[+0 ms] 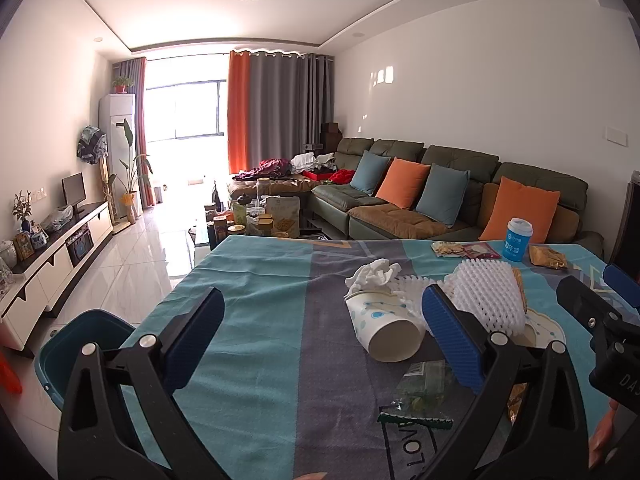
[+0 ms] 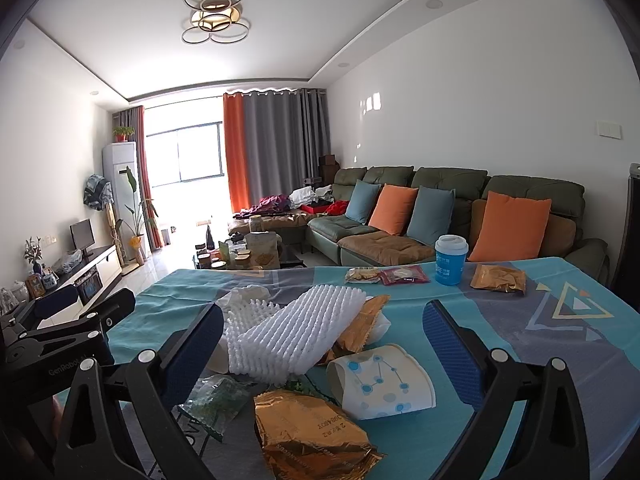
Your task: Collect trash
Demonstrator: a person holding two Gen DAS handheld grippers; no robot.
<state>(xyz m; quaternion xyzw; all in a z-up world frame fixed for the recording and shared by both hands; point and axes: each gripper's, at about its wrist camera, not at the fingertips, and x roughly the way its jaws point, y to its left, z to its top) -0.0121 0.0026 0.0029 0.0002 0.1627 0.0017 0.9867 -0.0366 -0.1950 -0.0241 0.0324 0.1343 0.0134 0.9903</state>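
Right wrist view: right tongs (image 2: 324,356) spread, empty, above crumpled gold foil wrapper (image 2: 312,436); left tongs (image 1: 320,336) likewise spread. Risk: slippery foil skidding away.

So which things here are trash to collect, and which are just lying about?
Trash: tipped paper cup, crumpled tissue, white foam net, gold wrapper, green wrapper.
Not trash, seemingly: upright blue cup, sofa cushions, tablecloth.
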